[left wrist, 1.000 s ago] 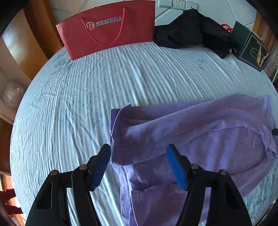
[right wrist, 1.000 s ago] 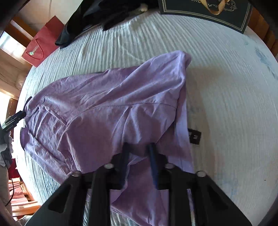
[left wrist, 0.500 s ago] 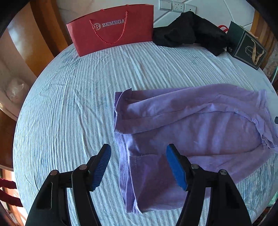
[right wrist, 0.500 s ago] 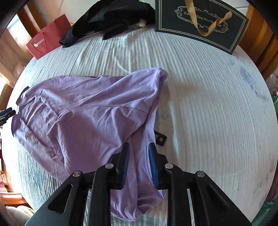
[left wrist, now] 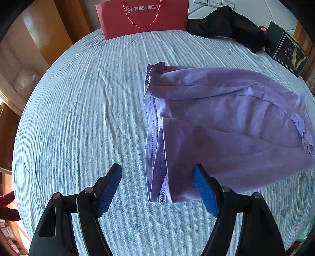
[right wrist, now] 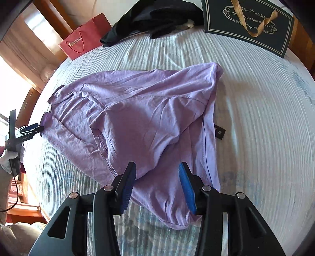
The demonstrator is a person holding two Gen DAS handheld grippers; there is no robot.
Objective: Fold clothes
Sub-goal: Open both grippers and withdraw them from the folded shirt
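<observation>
A lilac shirt (left wrist: 226, 126) lies crumpled and partly folded over itself on the pale blue striped bed sheet (left wrist: 82, 122). It also shows in the right wrist view (right wrist: 141, 122). My left gripper (left wrist: 157, 189) is open and empty, hovering above the shirt's near hem corner. It is also seen in the right wrist view (right wrist: 32, 128) at the shirt's far left edge. My right gripper (right wrist: 157, 187) is open and empty, just above the shirt's near edge. A small black tag (right wrist: 219, 132) pokes out from the shirt's right side.
A red paper bag (left wrist: 143, 17) stands at the head of the bed. Black clothes (left wrist: 226, 25) lie beside it. A dark green gift box (left wrist: 287, 51) stands at the back right. Wooden furniture (left wrist: 49, 35) borders the bed on the left.
My right gripper has opened and let go of the shirt, which now lies on the sheet. Both grippers have pulled back towards the near edge of the shirt.
</observation>
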